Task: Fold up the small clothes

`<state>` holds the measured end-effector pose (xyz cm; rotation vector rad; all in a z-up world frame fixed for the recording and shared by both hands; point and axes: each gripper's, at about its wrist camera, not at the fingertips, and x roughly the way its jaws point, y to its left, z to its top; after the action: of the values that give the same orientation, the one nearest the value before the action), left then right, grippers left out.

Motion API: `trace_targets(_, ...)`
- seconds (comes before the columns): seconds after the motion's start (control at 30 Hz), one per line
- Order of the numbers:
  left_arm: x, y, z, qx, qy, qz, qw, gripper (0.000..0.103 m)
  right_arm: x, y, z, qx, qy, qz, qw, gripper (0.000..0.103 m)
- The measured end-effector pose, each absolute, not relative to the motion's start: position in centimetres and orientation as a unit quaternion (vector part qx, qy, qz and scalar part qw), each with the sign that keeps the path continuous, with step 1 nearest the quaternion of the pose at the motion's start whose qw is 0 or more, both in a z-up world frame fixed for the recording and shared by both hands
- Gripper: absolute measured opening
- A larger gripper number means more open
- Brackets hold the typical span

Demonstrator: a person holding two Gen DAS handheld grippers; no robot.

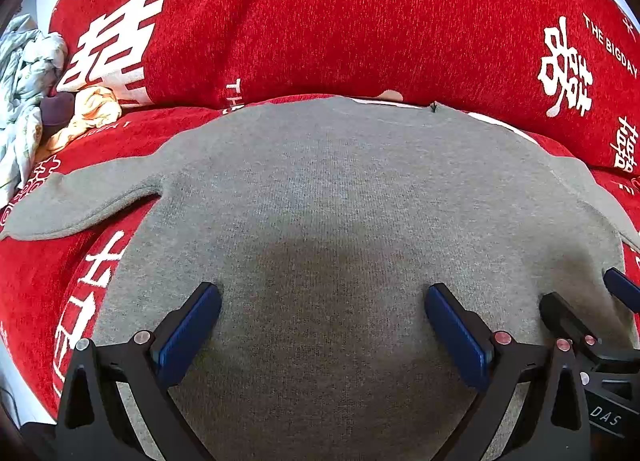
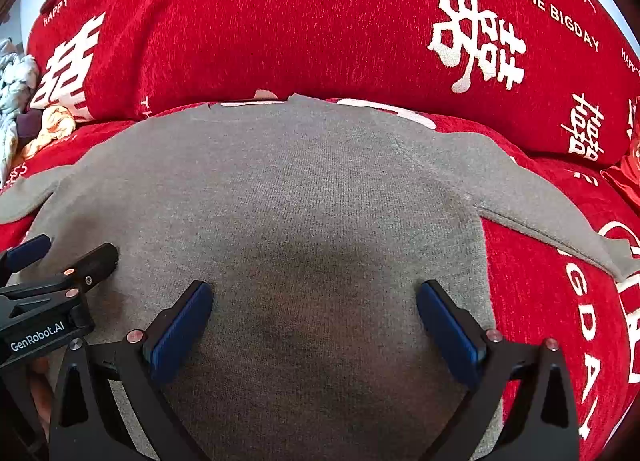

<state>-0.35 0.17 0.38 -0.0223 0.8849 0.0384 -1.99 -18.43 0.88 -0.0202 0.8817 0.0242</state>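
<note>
The sweater's lower hem runs off the bottom edge in both views, and the crumpled clothes at upper left are cut off.

The red sofa cover reads "HAPPY WEDDING" and "THE BIGDAY" in white alongside big white double-happiness characters, the left gripper body says "GenRobot.AI", and the right gripper shows a partial "DAS".

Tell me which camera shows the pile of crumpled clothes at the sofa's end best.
The left wrist view: the crumpled pale blue and orange clothes pile sits larger at its left edge, with folds and both colours distinct. The right wrist view shows the same pile smaller and squeezed against the frame edge, partly cut off.
</note>
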Motion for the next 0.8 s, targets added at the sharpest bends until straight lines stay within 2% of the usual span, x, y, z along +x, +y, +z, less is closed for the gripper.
trace_targets(0.47,0.1,-1.5,2.0,0.025,0.449,0.030,0.893,0.102,-1.6,-20.4,2.6,0.010,0.456,0.045,0.889,0.100)
trace_targets(0.63,1.2,-4.2,4.3,0.026,0.456,-0.006,0.890,0.102,-3.0,-28.0,5.1,0.092,0.426,-0.001,0.900,0.100)
trace_targets(0.8,3.1,-9.3,5.3,0.058,0.465,-0.042,0.882,0.102,-4.3,-37.8,4.3,0.177,0.424,-0.075,0.885,0.100)
